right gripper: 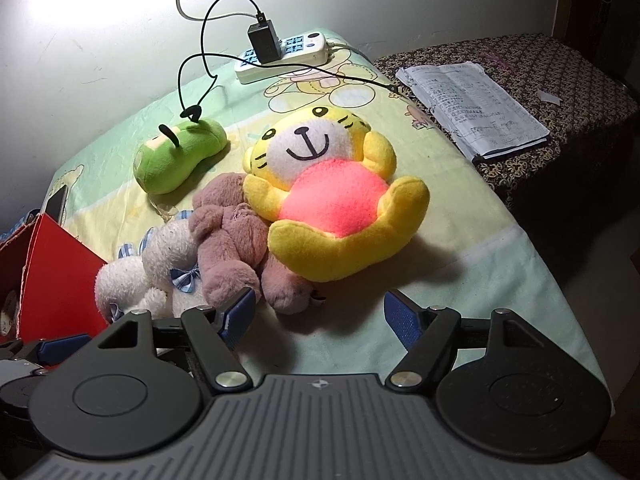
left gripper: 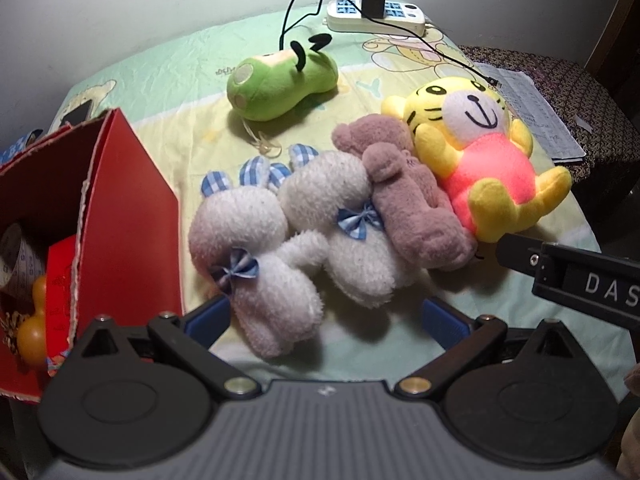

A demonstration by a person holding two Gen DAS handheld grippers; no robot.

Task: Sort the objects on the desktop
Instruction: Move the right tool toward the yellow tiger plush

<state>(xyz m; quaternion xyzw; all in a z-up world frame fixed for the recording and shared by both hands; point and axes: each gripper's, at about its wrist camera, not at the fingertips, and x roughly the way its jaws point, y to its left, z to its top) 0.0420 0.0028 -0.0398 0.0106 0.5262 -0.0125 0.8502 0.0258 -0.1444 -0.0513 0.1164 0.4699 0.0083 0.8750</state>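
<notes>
Most of the sorting looks undone. Five soft toys lie on the pastel cartoon-print cloth covering the surface (left gripper: 168,80): a green plush caterpillar-like toy with black antennae (left gripper: 280,80) towards the wall, a yellow plush tiger with a pink belly (left gripper: 476,148) on its back, a brown plush bear (left gripper: 404,200) pressed against the tiger's side, and two white fluffy rabbits with blue checked ears and bows (left gripper: 304,240) lying side by side and touching the bear.

The open red cardboard box (left gripper: 128,216) at the left edge already holds a few small things: an orange gourd-shaped plastic toy (left gripper: 34,320), a rolled measuring tape with printed numerals (left gripper: 18,256) and a red packet (left gripper: 60,280). That may be the sorted share so far, though I cannot be sure.

The left hand-held gripper (left gripper: 326,320) hovers over the nearest rabbit's legs with its blue-padded jaws spread wide and clamping nothing. The right hand-held gripper (right gripper: 316,316) is also apart and empty, just before the bear's feet and the tiger.

Readable writing is scarce. White letters "DAS" show on the right gripper's black finger in the left wrist view. The cloth's print, the page of the open notebook (right gripper: 472,104) and the labels on the white power strip (right gripper: 288,56) are too small to make out.
</notes>
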